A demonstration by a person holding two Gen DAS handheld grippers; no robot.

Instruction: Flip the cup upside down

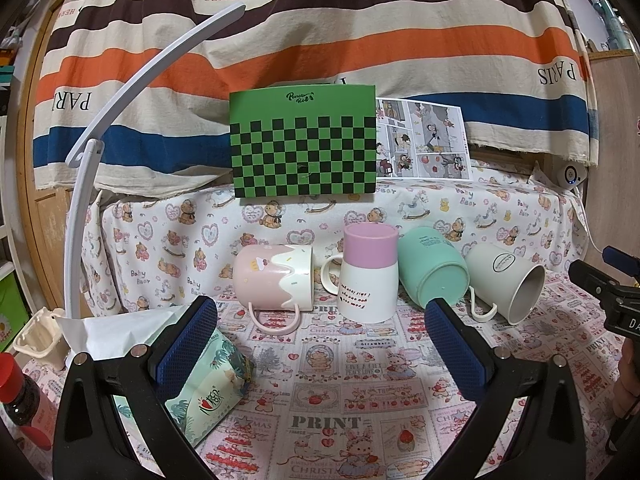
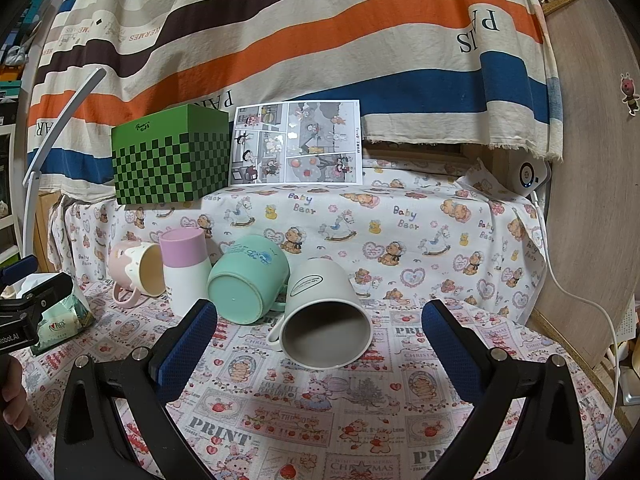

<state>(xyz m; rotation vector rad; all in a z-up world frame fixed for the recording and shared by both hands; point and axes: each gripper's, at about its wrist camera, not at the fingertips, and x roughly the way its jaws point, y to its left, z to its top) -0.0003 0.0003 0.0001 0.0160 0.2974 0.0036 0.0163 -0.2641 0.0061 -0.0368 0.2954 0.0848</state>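
Several cups sit in a row on the printed cloth. A pink-and-cream mug (image 1: 276,280) (image 2: 138,270) lies on its side. A white cup with a pink band (image 1: 370,272) (image 2: 185,270) stands upside down. A teal mug (image 1: 432,270) (image 2: 248,280) lies tilted with its base toward me. A grey-white mug (image 1: 508,280) (image 2: 324,316) lies on its side, mouth toward me. My left gripper (image 1: 320,332) is open and empty, short of the cups. My right gripper (image 2: 320,336) is open and empty, its jaws either side of the grey-white mug's mouth.
A green checkered box (image 1: 304,140) (image 2: 170,156) and a comic sheet (image 2: 296,142) stand on the raised ledge behind. A tissue pack (image 1: 208,388) lies under the left finger. A white lamp arm (image 1: 120,112) and a red-capped bottle (image 1: 20,396) are at left. A white cable (image 2: 576,300) runs at right.
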